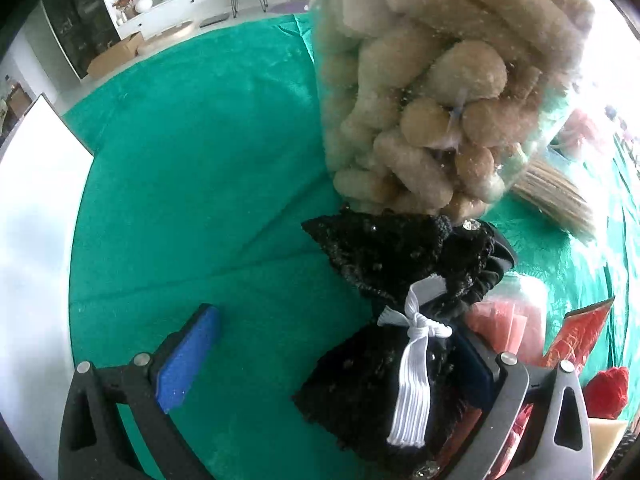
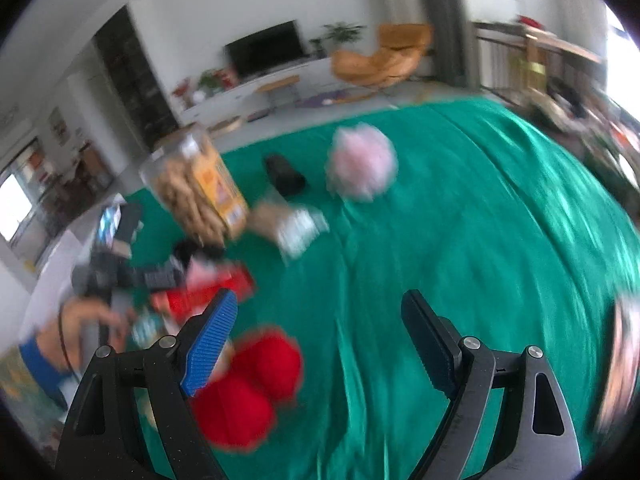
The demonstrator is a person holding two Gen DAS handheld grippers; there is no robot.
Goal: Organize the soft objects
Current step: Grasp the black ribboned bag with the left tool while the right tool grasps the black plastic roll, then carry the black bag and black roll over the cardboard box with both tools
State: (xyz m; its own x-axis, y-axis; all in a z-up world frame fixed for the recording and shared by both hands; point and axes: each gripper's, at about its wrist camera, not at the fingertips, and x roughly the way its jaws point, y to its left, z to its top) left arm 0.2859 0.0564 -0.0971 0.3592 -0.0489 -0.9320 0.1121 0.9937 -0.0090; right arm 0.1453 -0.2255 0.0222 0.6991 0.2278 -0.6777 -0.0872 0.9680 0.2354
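Black tongs [image 2: 320,344], blue ribbed pads [image 2: 210,344], silver screws [image 2: 471,343]

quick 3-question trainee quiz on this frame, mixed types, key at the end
1. True or false: the left gripper has its jaws shut on the black sequined bow.
2. Which thing stands directly behind the bow in the left wrist view? A) clear jar of beige snacks B) pink pompom C) red pompoms
3. Fill in: the right gripper holds ____.

Key: 1 false, jaws open; 2 A; 3 nothing, jaws open.
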